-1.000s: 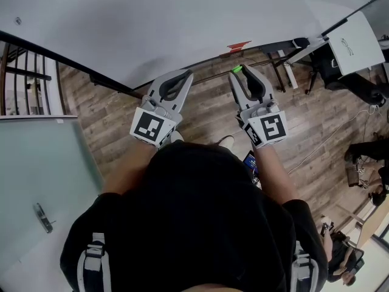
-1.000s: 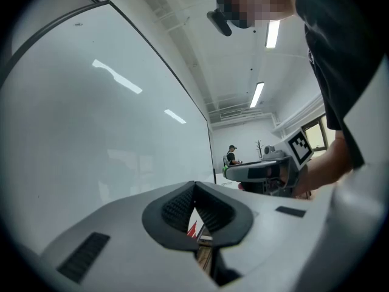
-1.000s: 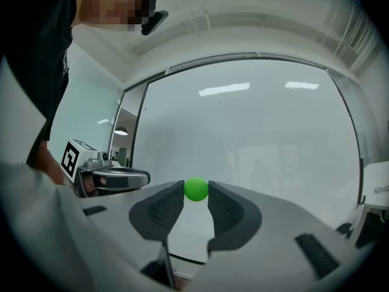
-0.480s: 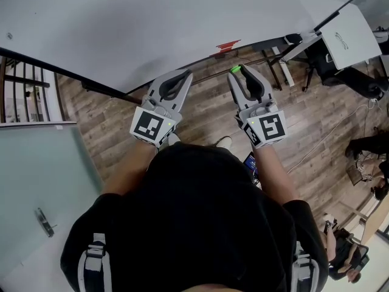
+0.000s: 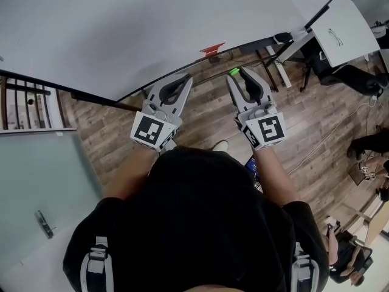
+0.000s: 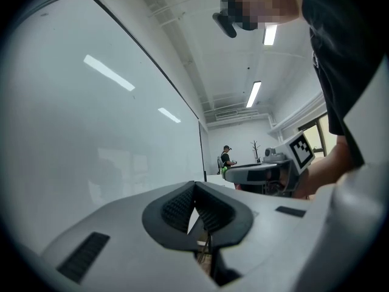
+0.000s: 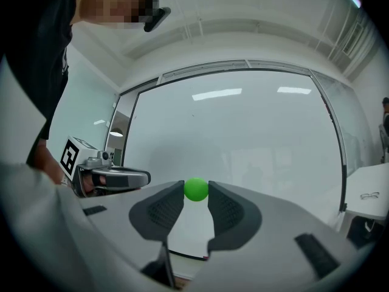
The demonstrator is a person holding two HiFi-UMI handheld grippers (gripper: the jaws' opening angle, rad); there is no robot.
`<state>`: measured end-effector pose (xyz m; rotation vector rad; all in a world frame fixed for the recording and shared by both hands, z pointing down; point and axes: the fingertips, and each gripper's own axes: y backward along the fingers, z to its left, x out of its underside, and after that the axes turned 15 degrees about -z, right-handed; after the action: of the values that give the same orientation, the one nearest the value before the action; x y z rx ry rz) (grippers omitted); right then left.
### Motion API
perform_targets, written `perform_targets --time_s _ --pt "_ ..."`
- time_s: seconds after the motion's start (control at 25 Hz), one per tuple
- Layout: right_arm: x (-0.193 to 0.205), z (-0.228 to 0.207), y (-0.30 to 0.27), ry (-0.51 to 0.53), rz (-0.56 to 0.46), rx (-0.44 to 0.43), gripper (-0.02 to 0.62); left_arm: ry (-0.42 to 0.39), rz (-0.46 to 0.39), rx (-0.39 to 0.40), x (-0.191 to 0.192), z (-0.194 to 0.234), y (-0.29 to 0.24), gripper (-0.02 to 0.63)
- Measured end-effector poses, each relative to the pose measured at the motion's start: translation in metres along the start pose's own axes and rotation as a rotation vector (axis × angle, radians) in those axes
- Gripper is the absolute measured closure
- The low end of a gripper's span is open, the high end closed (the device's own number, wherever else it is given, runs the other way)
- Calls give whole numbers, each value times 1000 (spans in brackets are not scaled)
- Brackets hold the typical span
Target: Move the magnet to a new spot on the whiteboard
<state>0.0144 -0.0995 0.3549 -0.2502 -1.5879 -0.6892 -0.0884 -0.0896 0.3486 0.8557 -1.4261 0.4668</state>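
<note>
The right hand-held gripper (image 7: 196, 194) pinches the magnet (image 7: 196, 189), a small green ball, between the tips of its two jaws. The dark ribbed pads press on the ball from either side. From the right gripper view, the magnet shows against the lower middle of the whiteboard (image 7: 243, 139). In the head view it sits just short of the whiteboard, with a strip of wooden floor (image 5: 200, 111) showing between the two, so it is off the surface.

The left hand-held gripper (image 6: 194, 186) is pressed together, its pad tips meeting with nothing between them. It is held level on the same side of the whiteboard as the right one and just beside it. The whiteboard fills the left of its view at a slant. Both point toward the whiteboard, and their marker cubes face up at the head camera.

A red thing (image 5: 211, 49) sits at the whiteboard's lower edge, beyond the two grippers and between them in the head view. Past the whiteboard's right end stands a white tabletop (image 5: 352, 23) with a pair of glasses (image 5: 336, 36) on it. Off the whiteboard's left end there is a dark railing (image 5: 24, 96) and a frosted glass panel (image 5: 42, 175). In the left gripper view a person (image 6: 226, 158) is far off, beyond the whiteboard's end.
</note>
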Motion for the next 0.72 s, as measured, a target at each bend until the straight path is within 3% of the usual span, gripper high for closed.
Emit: perform_targets --time_s 0.72 --pt "-15 -114 68 -3 -12 36 476 21 14 38 28 -93 -108 604"
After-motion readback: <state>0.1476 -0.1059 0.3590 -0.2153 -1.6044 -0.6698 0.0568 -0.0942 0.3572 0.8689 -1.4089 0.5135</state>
